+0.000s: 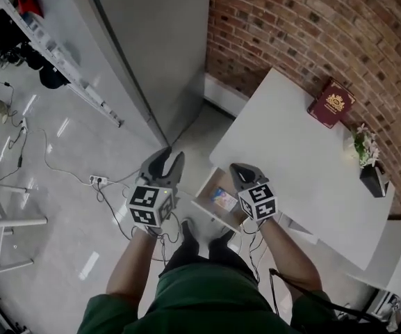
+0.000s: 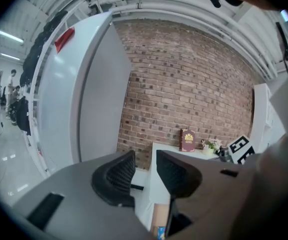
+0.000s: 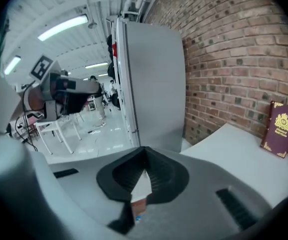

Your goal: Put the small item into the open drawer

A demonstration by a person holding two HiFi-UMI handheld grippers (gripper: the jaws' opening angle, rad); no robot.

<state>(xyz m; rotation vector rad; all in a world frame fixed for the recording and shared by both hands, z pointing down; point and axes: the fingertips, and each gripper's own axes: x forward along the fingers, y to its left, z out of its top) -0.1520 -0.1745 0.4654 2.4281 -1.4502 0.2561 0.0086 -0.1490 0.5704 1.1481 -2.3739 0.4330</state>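
1. Already, in the head view, the small item (image 1: 224, 199) lies flat inside the open drawer (image 1: 209, 185). It is just beside the right gripper (image 1: 240, 172), on the side facing the left gripper (image 1: 168, 160), and neither gripper touches it. The left fingers stand spread, off to the side of the drawer. The right fingers are pinched together above it. The white table (image 1: 304, 158) runs on beyond the right fingertips, with a red book (image 1: 331, 103) and a small plant (image 1: 365, 148) well past them.

2. In the left gripper view, the fingers (image 2: 116, 176) are released, with a clear gap and nothing between them. Far beyond the tips are the table edge, the book (image 2: 187, 140) and the brick wall (image 2: 183, 79). Below the fingers a strip of the drawer (image 2: 158, 215) shows, with a blue corner that is probably the item (image 2: 159, 231).

3. In the right gripper view, the fingers (image 3: 158, 171) are clenched tip to tip on nothing. A slit under them shows the drawer's wood and a speck of blue, too small to name for certain. The book (image 3: 278, 129) stands well off to the right of the fingers.

4. Progress, as I judge it: the placing looks done, since the item rests in the drawer and both grippers are empty. Little seems left beyond drawing the grippers clear. The drawer is still open, and the task does not ask for it to be closed.
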